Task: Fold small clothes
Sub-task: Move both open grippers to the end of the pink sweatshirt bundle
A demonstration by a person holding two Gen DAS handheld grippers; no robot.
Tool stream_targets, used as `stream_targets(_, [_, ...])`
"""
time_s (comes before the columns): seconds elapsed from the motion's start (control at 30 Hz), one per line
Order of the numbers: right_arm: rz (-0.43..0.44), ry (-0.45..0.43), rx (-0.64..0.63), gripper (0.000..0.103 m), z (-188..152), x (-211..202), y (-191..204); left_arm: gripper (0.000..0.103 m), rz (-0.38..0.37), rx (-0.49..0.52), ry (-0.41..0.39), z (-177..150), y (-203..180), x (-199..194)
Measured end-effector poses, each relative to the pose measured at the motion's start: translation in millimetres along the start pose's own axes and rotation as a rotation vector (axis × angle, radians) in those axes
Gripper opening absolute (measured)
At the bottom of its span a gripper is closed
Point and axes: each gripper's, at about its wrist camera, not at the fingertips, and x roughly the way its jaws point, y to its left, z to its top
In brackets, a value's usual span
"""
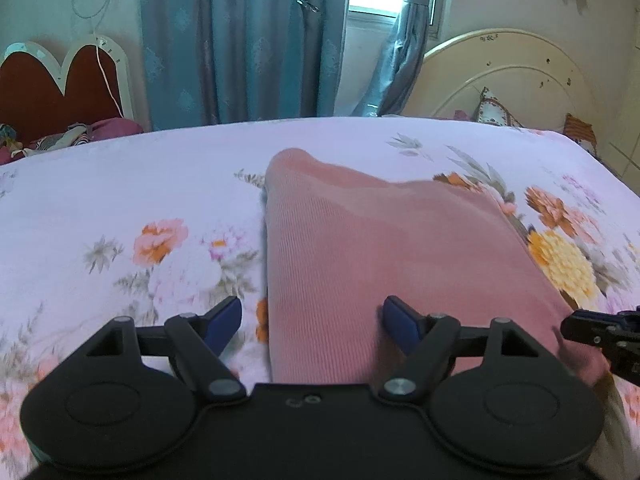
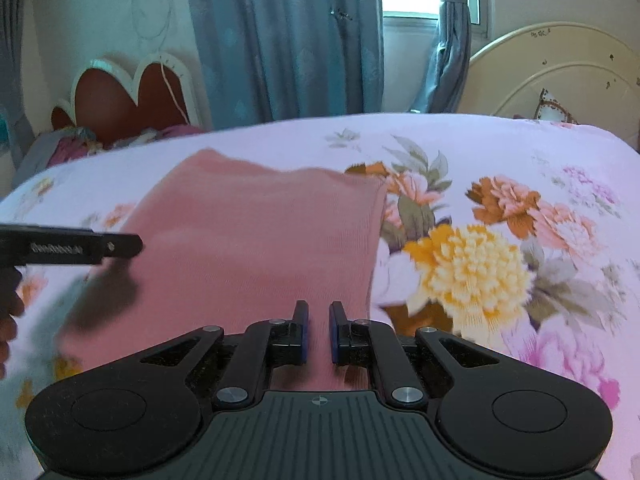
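— Starting with the biggest thing: what does everything rest on?

— A wide bed under a pale lilac sheet printed with orange, yellow and pink flowers (image 1: pixel 120 200). Behind it hang blue-grey patterned curtains (image 1: pixel 240 40), with a cream arched headboard (image 1: pixel 512 76) to the right and a red headboard with a scalloped white rim (image 1: pixel 52 84) to the left.

— And the clothing?

— A ribbed, dusty-pink knit garment (image 1: pixel 360 248) lies flat on the sheet, near the middle of the bed, running from just under both grippers away toward the curtains. Its far edge is a little wavy (motion blur softens it in both views).

— Any baskets, boxes or bins?

— None that I can make out; some crumpled fabrics (image 2: pixel 80 140) lie heaped by the red headboard, too blurred to name.

— How does the left gripper stand?

— The left gripper (image 1: pixel 312 316) has its blue-padded fingers (image 1: pixel 224 320) spread wide apart, straddling the garment's left edge: one finger over the sheet, the other over the pink knit.

— And the right?

— The right gripper (image 2: pixel 319 332) sits at the garment's near right corner, its jaws drawn close with a narrow gap, and pink cloth shows in that gap. Whether the pads actually pinch it, I cannot tell.
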Motion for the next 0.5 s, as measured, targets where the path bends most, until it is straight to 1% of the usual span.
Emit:
stream_targets(0.1, [-0.018, 0.04, -0.003, 0.008, -12.9, 5.3, -3.2, 0.082, -0.003, -0.001, 0.034, -13.4, -0.7, 2.3])
stream_targets(0.2, [-0.017, 0.037, 0.003, 0.008, -14.5, 0.8, -4.7, 0.082, -0.01, -0.031, 0.051, -22.7, 0.9, 3.9])
stream_targets(0.27, [-0.016, 0.031, 0.0, 0.009, -11.7, -4.8, -4.9, 0.082, -0.008, -0.027, 0.052, -22.0, 0.2, 2.6])
stream_targets(0.3, [-0.015, 0.022, 0.01, 0.009, -9.1, -8.8, -6.7, 0.081, -0.01, -0.027, 0.052, -20.4, 0.4, 1.3])
stream_targets(0.37, [-0.013, 0.001, 0.037, 0.009, -2.3, -15.8, -12.0, 0.081, -0.017, -0.029, 0.045, -15.3, 1.4, -2.9])
stream_targets(0.43, [-0.012, -0.01, 0.054, 0.009, 6.1, -19.2, -17.3, 0.084, -0.022, -0.034, 0.029, -8.8, 3.2, -7.2])
stream_targets(0.47, [-0.008, -0.007, 0.064, 0.012, 10.2, -18.8, -20.5, 0.086, -0.022, -0.041, 0.021, -5.4, 4.3, -8.5])
stream_targets(0.5, [-0.005, -0.003, 0.079, 0.022, 14.5, -17.0, -24.0, 0.09, -0.023, -0.05, 0.015, -0.9, 5.8, -9.0])
